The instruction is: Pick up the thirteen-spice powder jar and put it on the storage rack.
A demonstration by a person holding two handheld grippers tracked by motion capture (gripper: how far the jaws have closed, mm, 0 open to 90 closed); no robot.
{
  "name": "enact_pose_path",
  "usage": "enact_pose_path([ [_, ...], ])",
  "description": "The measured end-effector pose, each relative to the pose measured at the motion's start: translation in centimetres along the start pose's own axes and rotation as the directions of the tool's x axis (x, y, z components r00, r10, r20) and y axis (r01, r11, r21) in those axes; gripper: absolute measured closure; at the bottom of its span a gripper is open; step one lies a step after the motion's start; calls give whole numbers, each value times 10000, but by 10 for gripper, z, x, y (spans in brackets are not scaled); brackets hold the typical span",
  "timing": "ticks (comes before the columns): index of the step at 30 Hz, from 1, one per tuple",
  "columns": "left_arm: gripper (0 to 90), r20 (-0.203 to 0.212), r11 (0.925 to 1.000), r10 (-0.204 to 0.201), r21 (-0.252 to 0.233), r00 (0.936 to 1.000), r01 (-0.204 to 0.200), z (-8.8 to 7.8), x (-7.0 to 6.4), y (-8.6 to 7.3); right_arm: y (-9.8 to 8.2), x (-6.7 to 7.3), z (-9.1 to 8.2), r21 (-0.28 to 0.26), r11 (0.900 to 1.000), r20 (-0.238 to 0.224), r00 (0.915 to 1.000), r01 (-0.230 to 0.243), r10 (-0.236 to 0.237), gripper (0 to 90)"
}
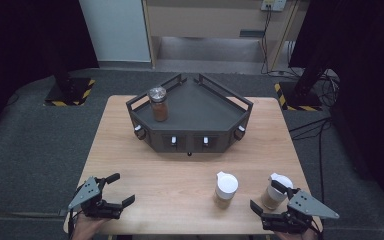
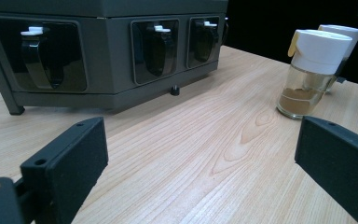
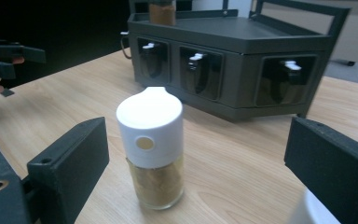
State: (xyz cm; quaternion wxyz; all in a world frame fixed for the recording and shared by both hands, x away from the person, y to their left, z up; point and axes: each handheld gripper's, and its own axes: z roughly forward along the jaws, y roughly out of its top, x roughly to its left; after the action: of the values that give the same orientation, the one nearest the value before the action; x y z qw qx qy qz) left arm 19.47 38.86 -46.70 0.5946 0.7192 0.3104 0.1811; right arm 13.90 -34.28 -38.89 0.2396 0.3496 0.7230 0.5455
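Note:
Two glass spice jars with white caps stand at the table's front right: the middle jar (image 1: 225,189) (image 2: 310,70) (image 3: 153,144) and the right jar (image 1: 279,178) (image 2: 342,35). A third jar (image 1: 158,103) with a silver lid and brown powder stands on top of the dark grey rack (image 1: 200,115) (image 2: 107,51) (image 3: 242,56). My right gripper (image 1: 266,197) (image 3: 200,163) is open beside the right jar, its jaws facing the middle jar without touching it. My left gripper (image 1: 121,188) (image 2: 198,168) is open at the front left with nothing between its jaws.
The rack has low rails around its top and dark front windows with white-tipped levers (image 2: 33,32). The wooden table (image 1: 180,175) is bare between the grippers. Dark floor and stands surround the table.

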Motion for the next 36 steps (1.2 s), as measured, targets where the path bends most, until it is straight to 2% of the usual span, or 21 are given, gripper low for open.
enact_pose_path([
  [5,16,2,10000,22,33,10000,-22,0,0,1,7,1,15,169,9998,-276,9996,93,-88,67],
  [18,16,15,10000,52,49,10000,-52,0,-1,1,16,1,49,537,9985,-766,9969,-116,157,71],
  [22,16,14,10000,34,42,10000,-34,0,-1,1,18,2,63,800,9968,-925,9957,-14,88,72],
  [28,17,15,10000,43,34,10000,-43,0,-1,1,18,3,79,1064,9943,-1105,9937,-67,185,85],
  [36,17,20,10000,62,31,10000,-62,0,-1,1,15,5,95,1354,9907,-1102,9935,-126,277,123],
])
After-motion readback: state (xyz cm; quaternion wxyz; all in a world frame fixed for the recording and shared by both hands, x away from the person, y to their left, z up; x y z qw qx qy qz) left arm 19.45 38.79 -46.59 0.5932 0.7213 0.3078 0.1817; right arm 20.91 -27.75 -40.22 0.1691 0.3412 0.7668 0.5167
